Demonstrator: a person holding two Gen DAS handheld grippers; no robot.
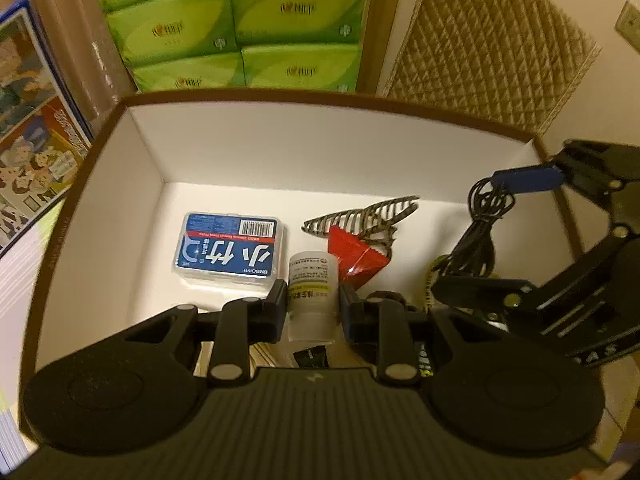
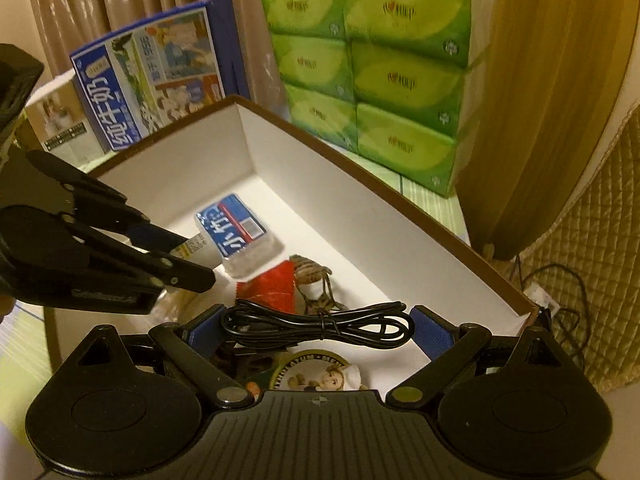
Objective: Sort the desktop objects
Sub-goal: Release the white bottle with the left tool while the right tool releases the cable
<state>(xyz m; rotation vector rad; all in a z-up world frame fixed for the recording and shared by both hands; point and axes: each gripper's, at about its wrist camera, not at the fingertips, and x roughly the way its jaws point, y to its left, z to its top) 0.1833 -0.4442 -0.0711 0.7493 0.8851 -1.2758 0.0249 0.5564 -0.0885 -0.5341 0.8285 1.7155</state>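
We held a small white labelled bottle [image 1: 312, 292] in the left tool [image 1: 313, 304] and a coiled black cable [image 2: 320, 326] in the right tool [image 2: 318, 330], both over the white-lined cardboard box [image 1: 248, 148]; releasing them inside seemed next.

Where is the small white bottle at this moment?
The white bottle is held between the left gripper fingers, above the white box, just right of the blue floss case and beside the red packet.

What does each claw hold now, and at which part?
The left claw grips a small white bottle by its sides. The right claw holds a bundled black cable by the two ends of the coil.
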